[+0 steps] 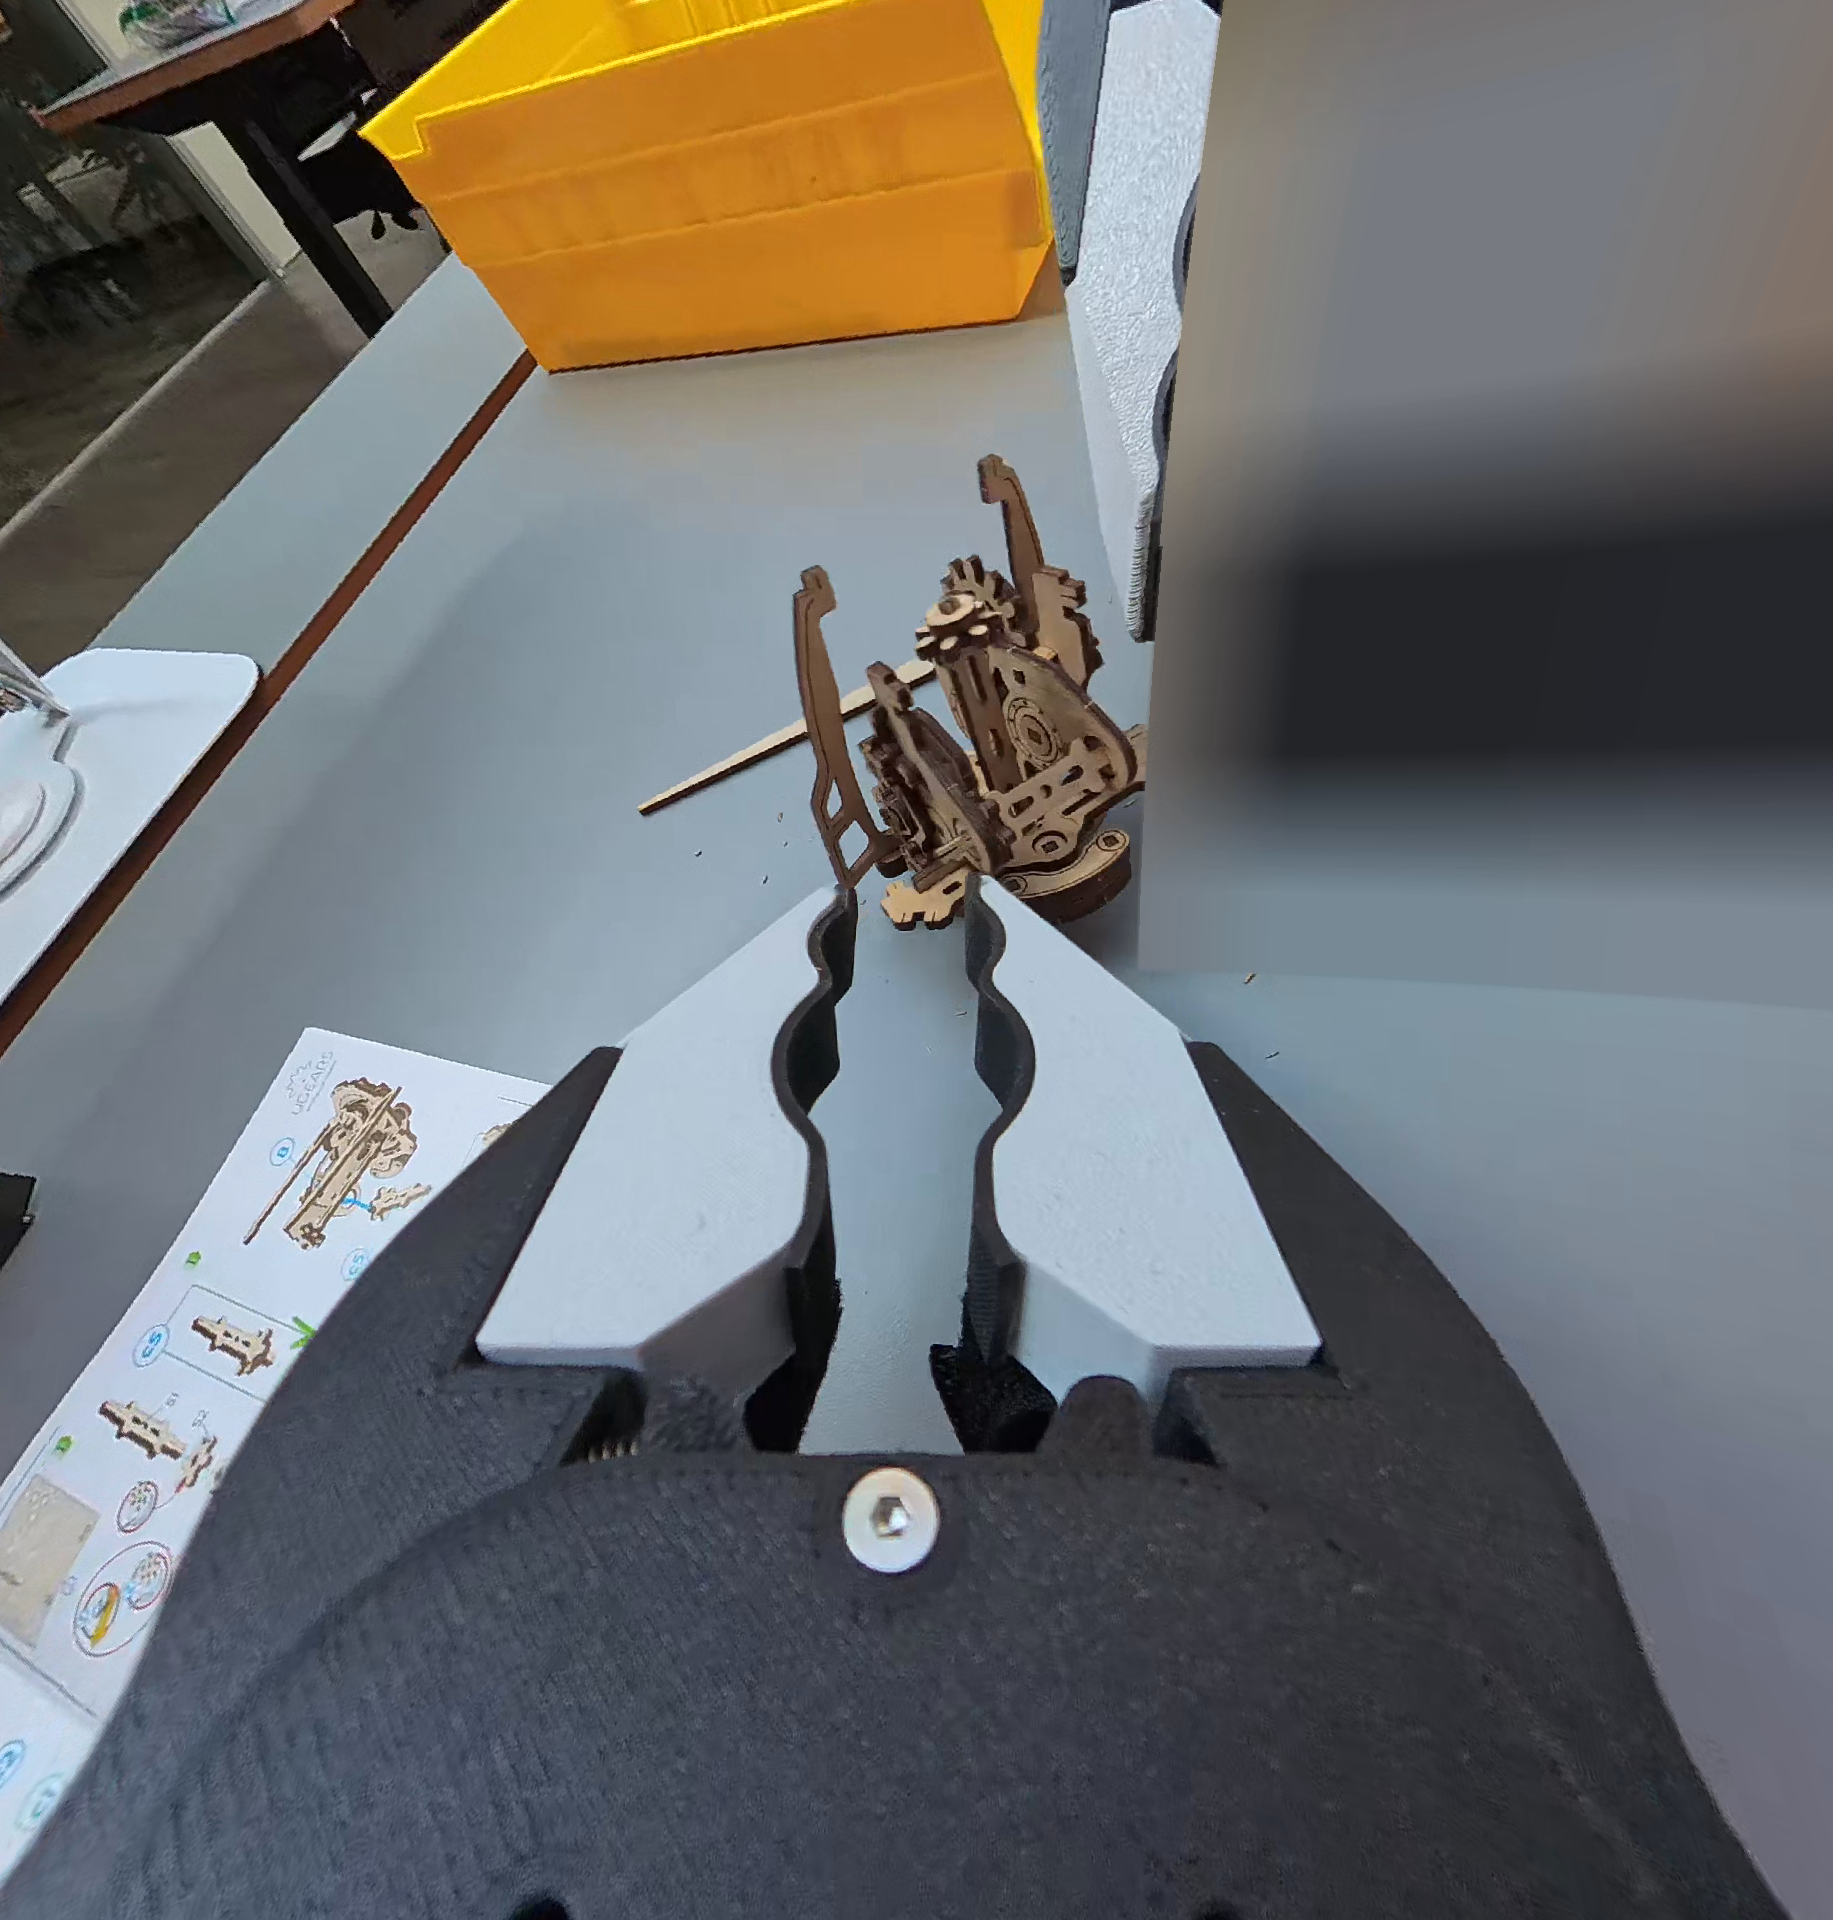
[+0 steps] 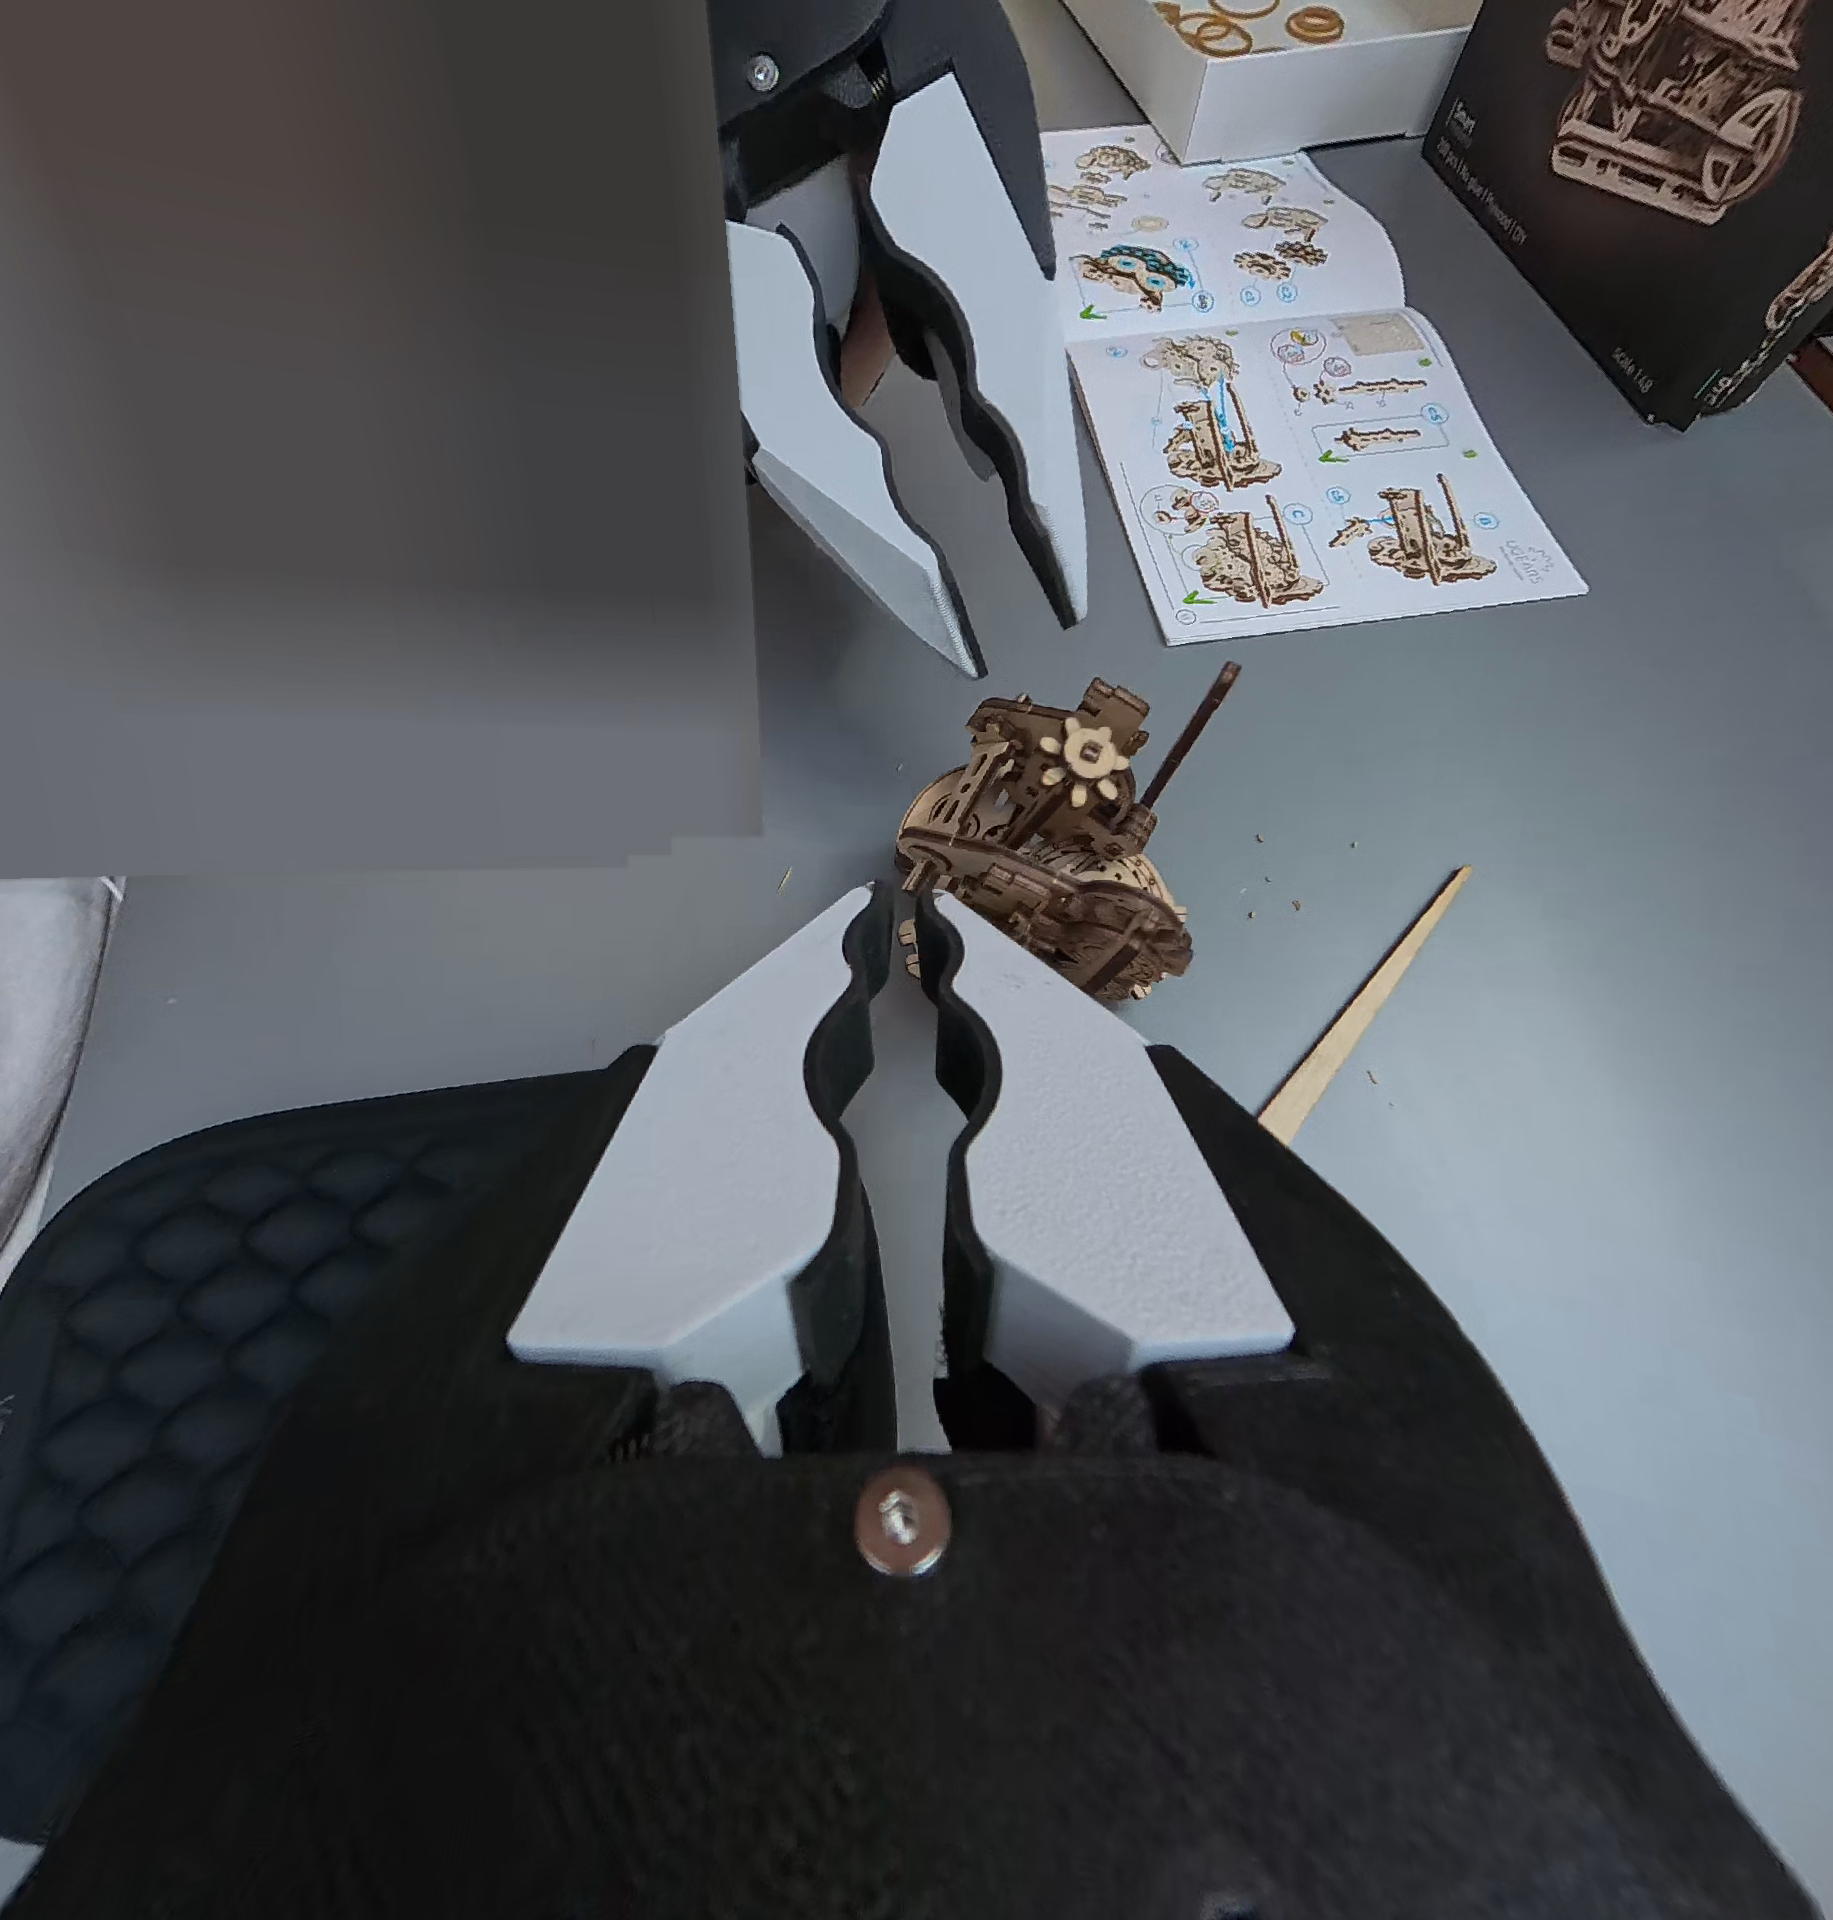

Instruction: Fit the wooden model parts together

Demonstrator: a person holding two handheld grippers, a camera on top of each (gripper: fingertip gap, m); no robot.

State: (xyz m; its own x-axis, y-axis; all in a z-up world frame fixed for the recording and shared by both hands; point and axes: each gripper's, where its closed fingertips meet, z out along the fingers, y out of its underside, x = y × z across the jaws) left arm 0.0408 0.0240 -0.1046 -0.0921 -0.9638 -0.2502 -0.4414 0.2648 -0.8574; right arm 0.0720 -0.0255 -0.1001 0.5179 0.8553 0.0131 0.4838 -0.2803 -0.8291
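Pinching a small wooden part, right claw; left claw gapes empty.

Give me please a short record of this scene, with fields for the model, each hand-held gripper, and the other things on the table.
model: partly built wooden model, on the grey table
loose part: small toothed wooden piece lying beside the model
left hand-held gripper: open, holds nothing
right hand-held gripper: nearly closed, grip unclear
stick: thin wooden stick flat on table
paper: instruction booklet, open
bin: yellow bin

Wooden model on table, stick beside.
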